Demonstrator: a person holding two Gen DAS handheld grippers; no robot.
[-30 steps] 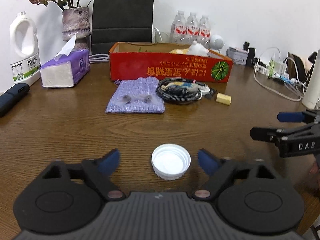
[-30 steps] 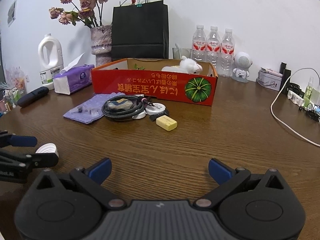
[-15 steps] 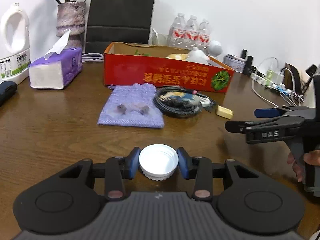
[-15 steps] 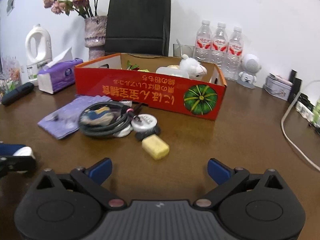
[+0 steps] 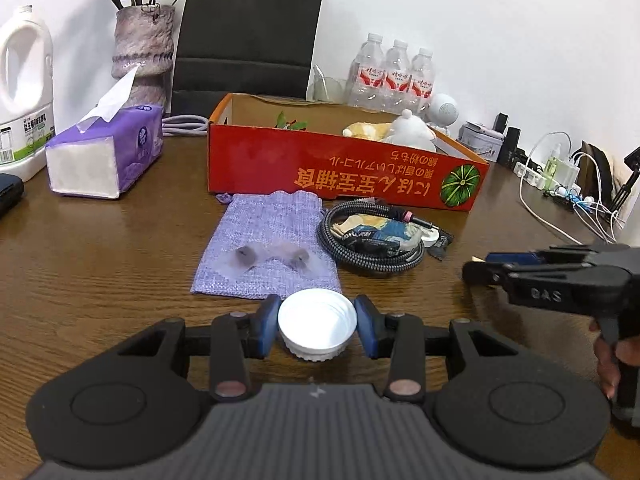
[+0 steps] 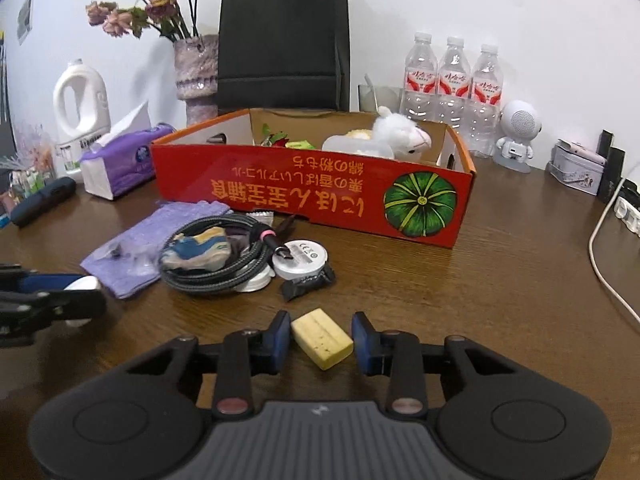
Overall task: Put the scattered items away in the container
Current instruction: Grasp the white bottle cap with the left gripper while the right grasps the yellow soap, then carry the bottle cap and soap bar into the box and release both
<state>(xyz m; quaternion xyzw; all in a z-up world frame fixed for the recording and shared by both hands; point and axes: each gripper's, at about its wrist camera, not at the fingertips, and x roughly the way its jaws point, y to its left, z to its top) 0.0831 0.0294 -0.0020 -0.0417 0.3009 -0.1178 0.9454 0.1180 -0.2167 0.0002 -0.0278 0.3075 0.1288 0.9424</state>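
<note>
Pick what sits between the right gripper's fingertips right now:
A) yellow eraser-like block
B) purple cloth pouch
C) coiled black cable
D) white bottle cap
A. In the right wrist view the yellow block lies between the blue pads of the right gripper, which has closed in around it; the white cap is in the left gripper instead.

pouch (image 5: 269, 245) left of cable coil (image 5: 372, 240), box (image 5: 344, 168) behind both
</note>
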